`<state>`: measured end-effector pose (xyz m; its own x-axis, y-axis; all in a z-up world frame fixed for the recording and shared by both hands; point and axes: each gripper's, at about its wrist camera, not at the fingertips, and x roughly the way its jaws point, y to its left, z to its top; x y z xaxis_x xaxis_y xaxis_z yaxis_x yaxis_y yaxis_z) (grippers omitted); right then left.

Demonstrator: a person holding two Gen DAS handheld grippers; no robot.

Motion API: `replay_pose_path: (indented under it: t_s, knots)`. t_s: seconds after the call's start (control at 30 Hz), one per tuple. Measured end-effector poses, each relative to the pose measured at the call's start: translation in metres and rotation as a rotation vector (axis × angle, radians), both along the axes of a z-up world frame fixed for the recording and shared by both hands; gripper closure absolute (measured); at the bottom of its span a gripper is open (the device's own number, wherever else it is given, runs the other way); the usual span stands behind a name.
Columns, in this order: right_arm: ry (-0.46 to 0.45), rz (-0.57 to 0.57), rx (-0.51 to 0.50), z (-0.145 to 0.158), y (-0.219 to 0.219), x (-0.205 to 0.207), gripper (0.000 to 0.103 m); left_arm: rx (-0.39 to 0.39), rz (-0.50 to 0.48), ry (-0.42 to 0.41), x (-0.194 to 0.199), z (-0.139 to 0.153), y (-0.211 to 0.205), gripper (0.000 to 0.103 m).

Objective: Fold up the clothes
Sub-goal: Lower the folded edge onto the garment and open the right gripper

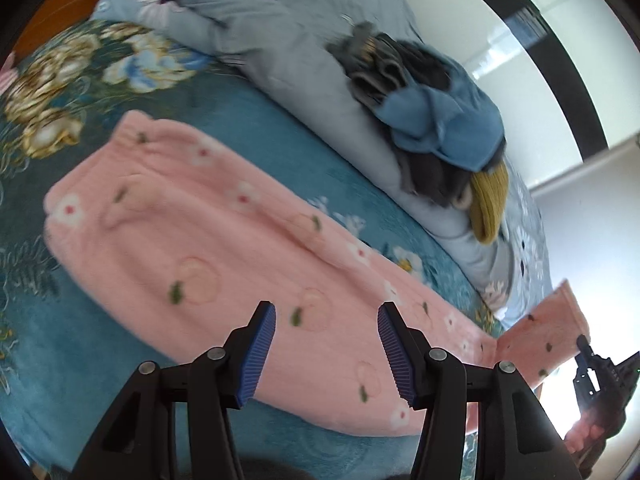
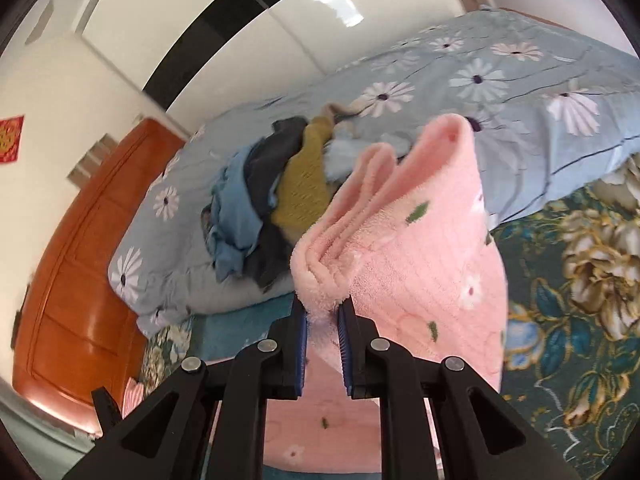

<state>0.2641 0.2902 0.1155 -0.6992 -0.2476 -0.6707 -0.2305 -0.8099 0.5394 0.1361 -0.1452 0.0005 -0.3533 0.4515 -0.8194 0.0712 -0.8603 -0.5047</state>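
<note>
Pink fleece trousers [image 1: 192, 240] with small flowers lie stretched across the teal floral bedspread [image 1: 60, 360]. My left gripper [image 1: 326, 344] is open and empty, hovering just above the middle of the trousers. My right gripper [image 2: 323, 320] is shut on the bunched hem end of the pink trousers [image 2: 420, 248] and holds it lifted off the bed. The right gripper also shows in the left wrist view [image 1: 596, 376] at the far right, with the raised hem beside it.
A rolled grey-blue daisy quilt [image 1: 280, 60] lies along the far side of the bed. A pile of clothes [image 1: 440, 128], blue, dark grey and mustard, rests on it. An orange wooden headboard [image 2: 80, 280] and white wardrobe doors [image 2: 240, 40] stand behind.
</note>
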Motion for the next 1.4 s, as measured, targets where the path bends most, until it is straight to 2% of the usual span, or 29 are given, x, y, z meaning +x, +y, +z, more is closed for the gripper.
replay_pose_path:
  t_s: [0.07, 0.3, 0.53, 0.7, 0.87, 1.03, 1.17, 1.27, 1.4]
  knots:
    - [-0.048, 0.076, 0.021, -0.017, -0.043, -0.015, 0.088, 0.022, 0.039, -0.007, 0.002, -0.003, -0.018, 0.046]
    - [-0.300, 0.280, 0.109, -0.113, -0.159, -0.036, 0.088, 0.094, 0.112, -0.043, 0.007, -0.018, -0.056, 0.046]
    - [-0.322, 0.404, 0.237, -0.121, -0.205, -0.026, 0.088, 0.142, 0.068, -0.077, 0.006, -0.033, -0.043, 0.046]
    - [-0.377, 0.455, 0.250, -0.138, -0.213, -0.018, 0.088, 0.163, -0.001, -0.111, 0.007, -0.045, -0.013, 0.045]
    - [-0.396, 0.475, 0.263, -0.144, -0.221, -0.019, 0.087, 0.157, -0.028, -0.127, 0.009, -0.051, -0.003, 0.045]
    - [-0.415, 0.495, 0.277, -0.150, -0.230, -0.020, 0.087, 0.202, -0.052, -0.146, 0.007, -0.056, 0.009, 0.043]
    - [-0.426, 0.505, 0.283, -0.153, -0.232, -0.020, 0.086, 0.258, -0.123, -0.204, 0.000, -0.071, 0.042, 0.042]
    - [-0.418, 0.494, 0.275, -0.147, -0.218, -0.017, 0.082, 0.258, -0.168, -0.240, -0.005, -0.082, 0.068, 0.042]
    - [-0.408, 0.480, 0.263, -0.140, -0.200, -0.012, 0.059, 0.296, -0.206, -0.265, -0.011, -0.093, 0.093, 0.042]
